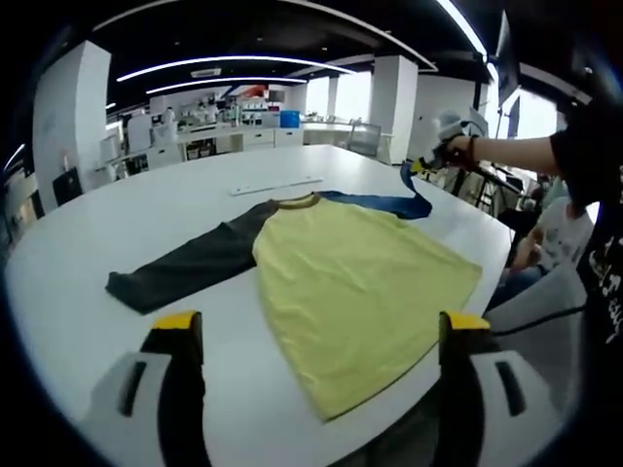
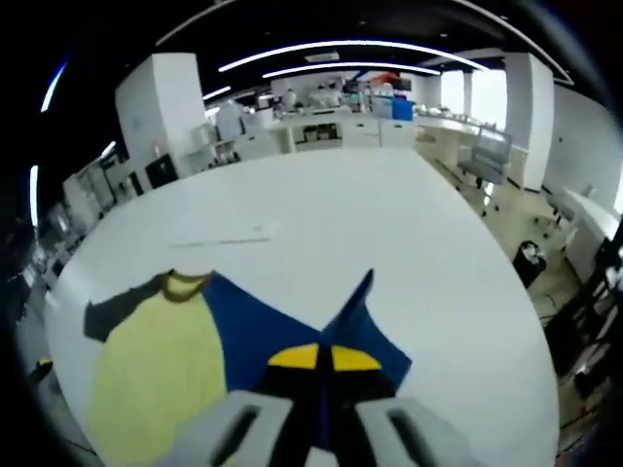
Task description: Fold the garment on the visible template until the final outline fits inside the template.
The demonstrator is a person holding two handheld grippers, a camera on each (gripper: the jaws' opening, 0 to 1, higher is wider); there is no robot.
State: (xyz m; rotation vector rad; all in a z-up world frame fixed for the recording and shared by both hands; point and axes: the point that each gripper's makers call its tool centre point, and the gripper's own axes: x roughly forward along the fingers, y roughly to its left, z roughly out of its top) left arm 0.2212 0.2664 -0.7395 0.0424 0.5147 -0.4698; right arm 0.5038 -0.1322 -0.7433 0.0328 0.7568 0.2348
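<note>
A long-sleeved shirt lies flat on the white table (image 1: 117,214), with a yellow body (image 1: 360,282), a dark grey sleeve (image 1: 190,265) stretched to the left and a blue sleeve (image 1: 384,202). My left gripper (image 1: 319,326) is open over the near hem and holds nothing. My right gripper (image 1: 443,146), in a person's hand, holds the blue sleeve's end lifted off the table. In the right gripper view, my right gripper (image 2: 323,358) is shut on the blue sleeve (image 2: 263,336). Beyond it lie the yellow body (image 2: 156,379) and the grey sleeve (image 2: 122,306).
A thin white strip (image 1: 277,185) lies on the table beyond the collar; it also shows as a strip (image 2: 219,238) in the right gripper view. The table's edge runs close to the shirt's right side. A person (image 1: 545,233) sits there. Desks and chairs stand at the far end.
</note>
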